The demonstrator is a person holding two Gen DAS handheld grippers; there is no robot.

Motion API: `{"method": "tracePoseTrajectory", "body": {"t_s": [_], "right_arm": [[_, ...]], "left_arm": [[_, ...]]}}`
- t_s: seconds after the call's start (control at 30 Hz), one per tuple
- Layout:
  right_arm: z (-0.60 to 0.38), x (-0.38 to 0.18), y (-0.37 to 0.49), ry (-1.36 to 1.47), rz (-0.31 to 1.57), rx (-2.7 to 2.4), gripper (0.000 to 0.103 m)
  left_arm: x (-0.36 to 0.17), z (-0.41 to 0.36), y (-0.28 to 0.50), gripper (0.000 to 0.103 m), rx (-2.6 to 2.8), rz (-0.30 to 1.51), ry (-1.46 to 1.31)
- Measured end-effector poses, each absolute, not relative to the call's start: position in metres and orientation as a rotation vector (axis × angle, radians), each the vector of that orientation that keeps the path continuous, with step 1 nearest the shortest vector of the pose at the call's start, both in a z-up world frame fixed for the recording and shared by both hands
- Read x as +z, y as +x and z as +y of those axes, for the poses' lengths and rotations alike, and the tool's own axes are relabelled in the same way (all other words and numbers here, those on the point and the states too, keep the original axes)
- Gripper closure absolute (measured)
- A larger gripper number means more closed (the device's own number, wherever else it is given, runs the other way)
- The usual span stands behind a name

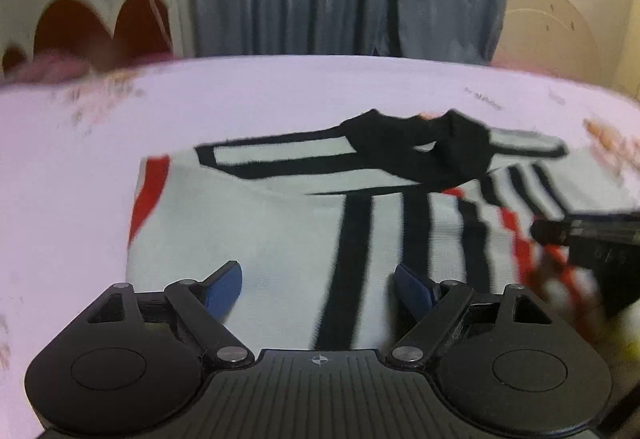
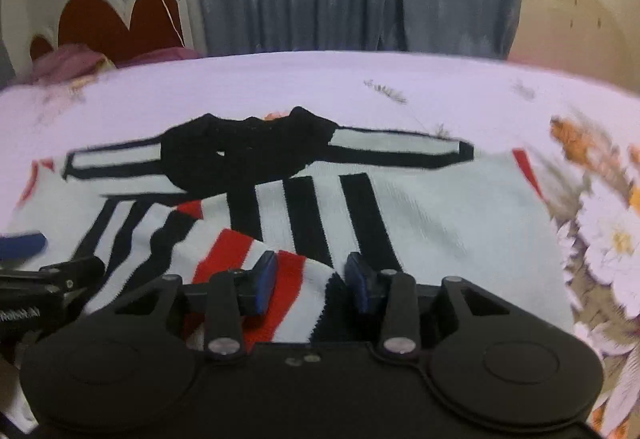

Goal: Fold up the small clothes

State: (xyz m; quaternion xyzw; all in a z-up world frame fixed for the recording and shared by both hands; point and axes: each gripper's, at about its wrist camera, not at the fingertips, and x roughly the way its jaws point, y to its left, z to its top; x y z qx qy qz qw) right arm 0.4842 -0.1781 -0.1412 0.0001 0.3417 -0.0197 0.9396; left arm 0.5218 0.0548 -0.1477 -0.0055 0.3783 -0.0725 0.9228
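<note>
While spread flat across the pink bed sheet (image 1: 280, 95), collar end farthest from both cameras, lies ready for folding: small white top (image 1: 280, 231) with black and red stripes. Left tool (image 1: 318, 289) wide open and empty above the plain white body, apparently free to pin or smooth. Right tool (image 2: 310, 285) part open with the red-striped hem fold (image 2: 280, 279) between its blue pads, firm pinch not certain through blur, likely there to carry that edge over toward the collar (image 2: 248, 147).
</note>
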Motion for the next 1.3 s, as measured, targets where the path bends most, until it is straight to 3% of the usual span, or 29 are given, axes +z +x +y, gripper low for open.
{"method": "tracePoseTrajectory", "body": {"t_s": [0.17, 0.6, 0.77, 1.13, 1.3], "right_arm": [[-0.180, -0.119, 0.444, -0.008, 0.629, -0.015, 0.065], [-0.197, -0.130, 0.425, -0.003, 0.709, -0.092, 0.064], [-0.225, -0.138, 0.421, 0.031, 0.742, -0.133, 0.050], [-0.243, -0.115, 0.360, 0.065, 0.664, -0.047, 0.054], [-0.252, -0.105, 0.306, 0.033, 0.631, 0.006, 0.050]], "left_arm": [[-0.132, 0.052, 0.496, 0.021, -0.163, 0.717, -0.020], [-0.136, 0.063, 0.463, 0.021, -0.127, 0.739, 0.079], [-0.150, 0.084, 0.457, 0.021, -0.124, 0.765, 0.106], [-0.126, 0.090, 0.404, 0.021, -0.068, 0.756, 0.119], [-0.117, 0.097, 0.354, 0.021, -0.055, 0.752, 0.131]]}}
